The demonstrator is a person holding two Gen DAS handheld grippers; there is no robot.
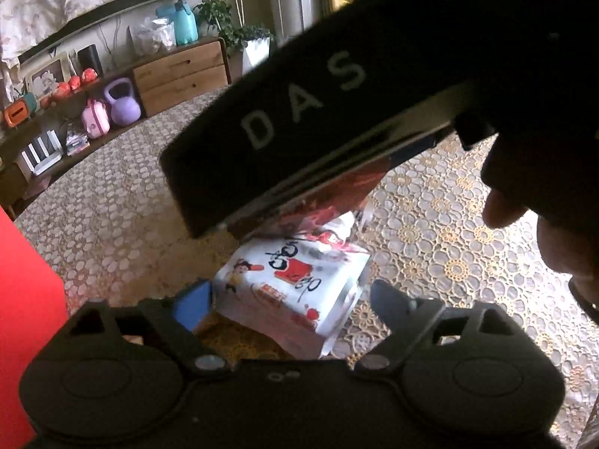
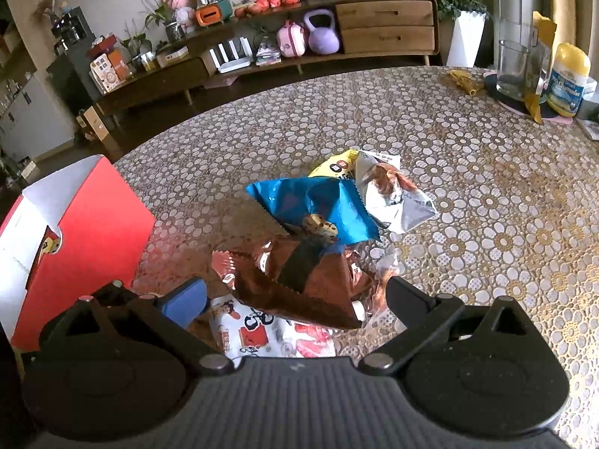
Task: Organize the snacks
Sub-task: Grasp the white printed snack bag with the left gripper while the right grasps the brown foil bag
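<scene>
Patterned cloth covers the surface, bare toward its far edge; a red box stands at the left. Snack packets lie heaped mid-surface. Left hand-held gripper is spread around a white packet; right hand-held gripper is spread over the heap.

White letters "DAS" stand on the dark device body.
</scene>
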